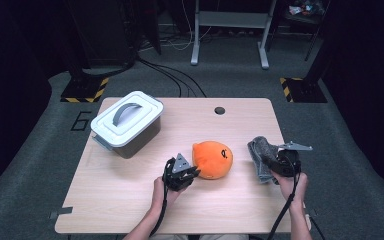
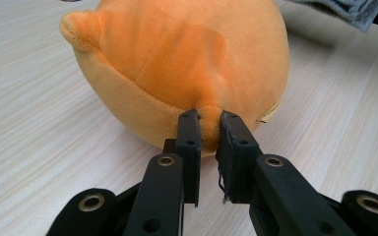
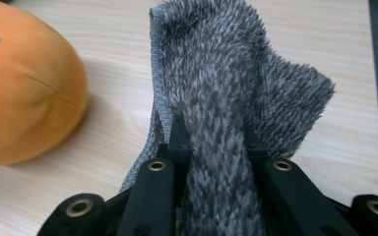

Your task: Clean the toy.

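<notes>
My left gripper (image 1: 180, 172) and right gripper (image 1: 285, 160) are matte black, linkage arms studded with brass-ringed pivot holes — each topped by a grey three-cornered plate, a black cable trailing back. My forearms are bare — no sleeves.

The pale wooden tabletop (image 1: 130, 195) carries a lidded grey box (image 1: 126, 123) at its far left, an orange plush toy (image 1: 213, 159) mid-front, and a grey cloth (image 1: 260, 155) to the right.

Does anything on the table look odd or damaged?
The left claw has a frayed pad, with a loose thread hanging where it pinches the orange plush. Nothing else stands out.
</notes>
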The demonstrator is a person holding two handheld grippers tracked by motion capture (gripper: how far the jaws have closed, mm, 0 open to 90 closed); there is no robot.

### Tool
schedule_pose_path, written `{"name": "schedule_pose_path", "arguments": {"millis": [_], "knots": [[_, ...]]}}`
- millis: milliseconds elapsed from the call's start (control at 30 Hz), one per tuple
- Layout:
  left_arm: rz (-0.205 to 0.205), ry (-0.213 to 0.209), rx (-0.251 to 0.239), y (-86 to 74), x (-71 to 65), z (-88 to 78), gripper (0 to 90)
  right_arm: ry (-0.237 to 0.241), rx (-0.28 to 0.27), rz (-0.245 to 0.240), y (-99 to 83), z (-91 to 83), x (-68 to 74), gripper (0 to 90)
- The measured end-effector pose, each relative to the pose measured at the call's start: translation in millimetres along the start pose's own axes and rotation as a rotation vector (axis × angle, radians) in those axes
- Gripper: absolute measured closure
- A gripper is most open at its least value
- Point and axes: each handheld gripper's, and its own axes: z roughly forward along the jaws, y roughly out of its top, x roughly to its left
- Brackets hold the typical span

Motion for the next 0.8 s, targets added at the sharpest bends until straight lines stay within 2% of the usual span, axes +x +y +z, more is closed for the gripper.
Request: {"name": "schedule_pose_path", "arguments": {"millis": [233,433,667,800], "knots": [[-0.001,0.004,-0.003,0.4,-0.2,0.4,79.9,0.047,-0.032,-0.046,18.8,-8.3,20.7,74.4],[0.000,-0.001,0.000,1.1,-0.6,0.1,79.9,0.099,-0.064,-0.067,33.0,-13.4,38.5,74.3],[-0.008,0.006,-0.016,2.6,-1.8,0.8,79.9,0.147,-0.076,-0.107,47.7,-11.3,59.5,74.2],[0.003,0.005,-0.011,4.6,-2.0,1.0,80.0,0.173,-0.072,-0.124,54.0,-8.2,72.7,74.2]]}}
